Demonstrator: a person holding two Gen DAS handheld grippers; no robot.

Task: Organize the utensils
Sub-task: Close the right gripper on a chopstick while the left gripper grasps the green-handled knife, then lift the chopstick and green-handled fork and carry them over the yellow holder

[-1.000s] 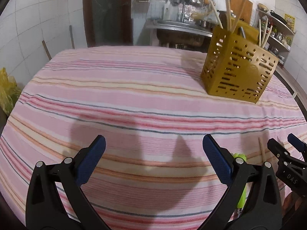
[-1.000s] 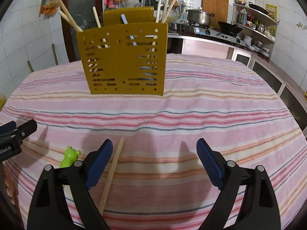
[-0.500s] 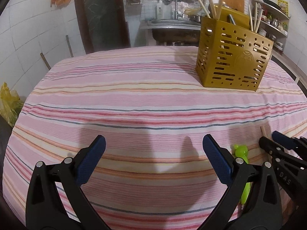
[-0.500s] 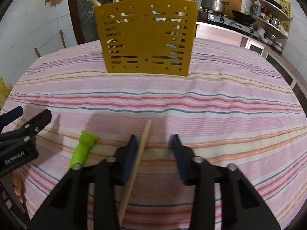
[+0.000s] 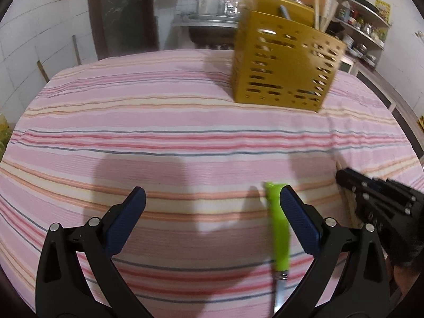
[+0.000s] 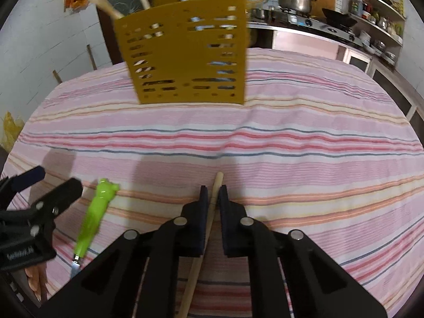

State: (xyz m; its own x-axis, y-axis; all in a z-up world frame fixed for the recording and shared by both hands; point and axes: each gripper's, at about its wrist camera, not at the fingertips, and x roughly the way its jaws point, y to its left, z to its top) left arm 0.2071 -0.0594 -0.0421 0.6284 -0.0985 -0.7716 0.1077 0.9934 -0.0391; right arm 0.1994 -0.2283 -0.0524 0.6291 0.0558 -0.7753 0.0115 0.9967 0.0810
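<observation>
A wooden stick (image 6: 219, 179) lies on the striped cloth, and my right gripper (image 6: 213, 194) is closing its jaws on it, both pads against its sides. A green-handled knife (image 5: 278, 228) lies to its left, blade toward me. My left gripper (image 5: 212, 197) stands open over the knife, whose handle sits just inside the right finger (image 5: 296, 220). The yellow slotted utensil holder (image 5: 281, 74) stands upright at the back of the table with several wooden utensils in it. In the right wrist view the knife (image 6: 92, 222) and the left gripper (image 6: 57, 180) are at the lower left.
The table is covered by a pink striped cloth (image 5: 132, 122). The holder (image 6: 185, 61) is the only tall thing on it. Behind are a stove with a pot (image 6: 294, 0), shelves at the right and a tiled wall at the left.
My right gripper went from wide open to shut around the wooden stick. My left gripper slid right, so the green knife now lies between its jaws.
</observation>
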